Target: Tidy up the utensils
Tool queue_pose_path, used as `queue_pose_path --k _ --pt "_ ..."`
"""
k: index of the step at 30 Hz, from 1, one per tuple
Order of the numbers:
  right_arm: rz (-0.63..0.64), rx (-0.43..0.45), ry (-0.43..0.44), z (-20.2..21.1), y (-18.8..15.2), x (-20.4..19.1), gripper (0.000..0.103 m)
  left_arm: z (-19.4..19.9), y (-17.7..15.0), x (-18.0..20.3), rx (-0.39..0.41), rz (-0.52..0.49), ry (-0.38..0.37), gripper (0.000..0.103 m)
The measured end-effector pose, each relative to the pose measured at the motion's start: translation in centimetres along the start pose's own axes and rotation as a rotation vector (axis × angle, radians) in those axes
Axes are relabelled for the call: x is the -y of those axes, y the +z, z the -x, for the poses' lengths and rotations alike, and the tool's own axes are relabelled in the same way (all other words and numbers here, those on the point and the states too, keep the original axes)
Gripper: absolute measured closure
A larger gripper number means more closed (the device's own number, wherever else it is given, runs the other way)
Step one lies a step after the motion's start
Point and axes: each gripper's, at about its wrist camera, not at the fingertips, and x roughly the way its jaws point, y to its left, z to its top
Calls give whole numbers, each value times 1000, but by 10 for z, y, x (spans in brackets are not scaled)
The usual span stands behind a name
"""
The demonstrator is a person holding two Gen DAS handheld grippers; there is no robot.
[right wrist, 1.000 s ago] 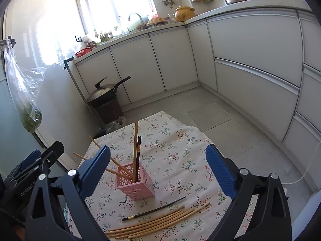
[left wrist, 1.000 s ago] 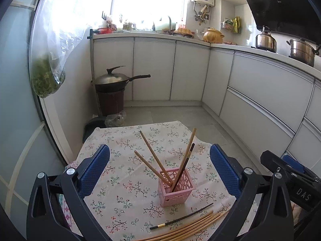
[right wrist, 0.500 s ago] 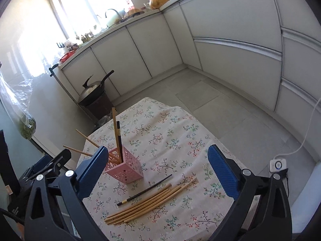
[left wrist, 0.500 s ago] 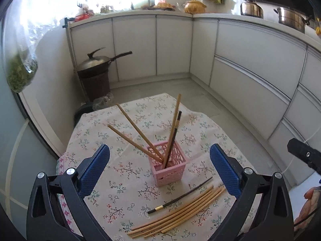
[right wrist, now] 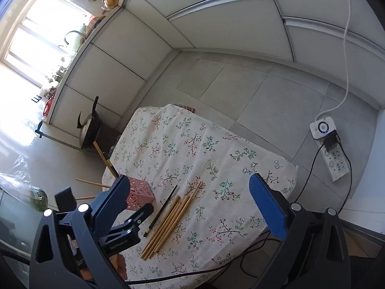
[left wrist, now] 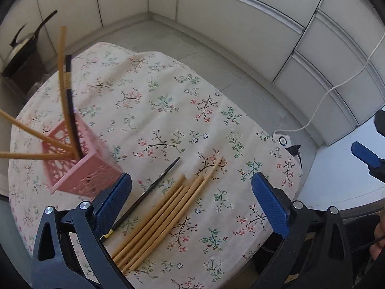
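A pink lattice holder (left wrist: 79,166) stands on the floral tablecloth (left wrist: 168,101) with several chopsticks leaning out of it, wooden ones and one black (left wrist: 69,101). Several wooden chopsticks (left wrist: 163,214) lie bundled on the cloth, and a single black chopstick (left wrist: 149,192) lies just left of them. My left gripper (left wrist: 192,204) hovers open above the bundle, which sits between its blue pads. In the right wrist view the holder (right wrist: 139,193), the bundle (right wrist: 168,221) and the black chopstick (right wrist: 161,210) show too. My right gripper (right wrist: 190,204) is open higher up, with nothing in it.
A wok (right wrist: 89,130) sits on a stand beyond the table's far left corner. A white power strip (right wrist: 329,144) with cables lies on the tiled floor to the right. White cabinets (right wrist: 216,24) run along the far side. The table edge falls away close on the right.
Both grippers have tilted downward and come closer to the table. The left one now hangs right over the loose chopsticks. Nothing has been grasped.
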Motion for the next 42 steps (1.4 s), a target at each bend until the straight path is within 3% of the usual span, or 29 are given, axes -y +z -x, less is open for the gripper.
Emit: queue_pose_path --k 5,10,16,23,31,42 --pt "-50 -77 4 -14 2 17 7 -51 18 4 -120 -22 31 17" --pt "-61 -119 5 -21 4 24 7 -85 22 -9 -196 -11 62 49" --pt "-67 -153 6 -28 4 27 7 -103 26 -19 -227 6 96 75" --pt "-54 -171 -19 -35 2 26 7 -102 22 -33 -241 19 131 86" --pt "-67 -240 -75 -61 -7 27 7 -82 7 -37 -175 -38 179 94" --pt "-53 -293 -230 -132 -15 1 7 45 -27 -15 72 -59 180 95"
